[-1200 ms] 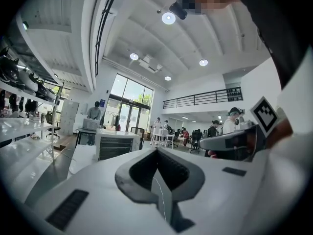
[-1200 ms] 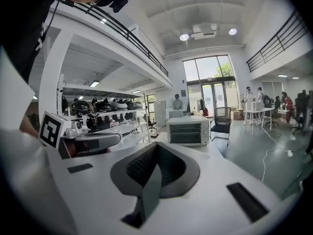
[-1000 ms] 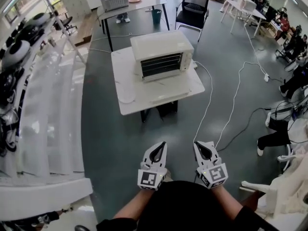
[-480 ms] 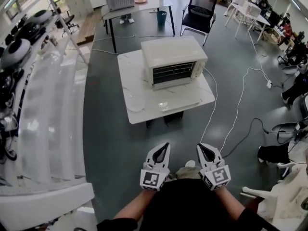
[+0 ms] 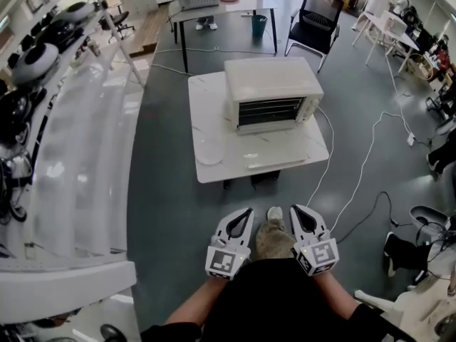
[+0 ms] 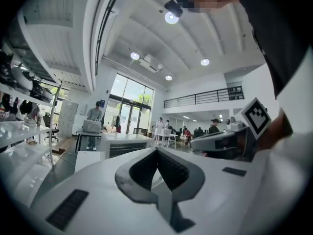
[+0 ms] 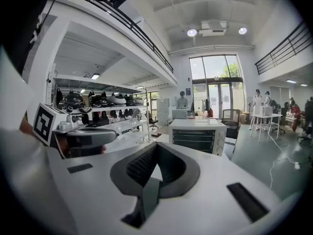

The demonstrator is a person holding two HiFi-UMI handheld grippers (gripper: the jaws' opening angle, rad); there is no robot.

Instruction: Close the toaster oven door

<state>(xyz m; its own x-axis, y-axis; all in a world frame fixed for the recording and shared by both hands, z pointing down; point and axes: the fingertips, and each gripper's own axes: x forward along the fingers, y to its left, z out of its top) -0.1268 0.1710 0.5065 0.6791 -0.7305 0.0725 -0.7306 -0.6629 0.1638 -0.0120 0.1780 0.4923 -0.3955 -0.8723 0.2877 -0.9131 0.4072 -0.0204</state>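
A white toaster oven (image 5: 273, 91) stands on a low white table (image 5: 206, 112) ahead of me on the floor. Its wire racks show through the front, and the glass door (image 5: 276, 159) looks folded down flat before it. Both grippers hang side by side well short of the table, over the grey floor. The left gripper (image 5: 246, 211) is shut with nothing in it, and so is the right gripper (image 5: 295, 209). The oven (image 6: 122, 145) shows beyond the left gripper (image 6: 157, 152) in its own view. It also stands past the right gripper (image 7: 157, 147) as a white oven (image 7: 198, 135).
A white plate (image 5: 209, 150) lies on the table's left part. White cables (image 5: 356, 180) trail over the floor at the right. Long white shelves (image 5: 71, 162) run down the left side. A black chair (image 5: 317, 16), a teal bin (image 5: 259, 25) and another table (image 5: 228, 6) stand behind.
The table and oven have grown nearer and drifted right in the head view. Both grippers keep their places side by side, still shut and empty.
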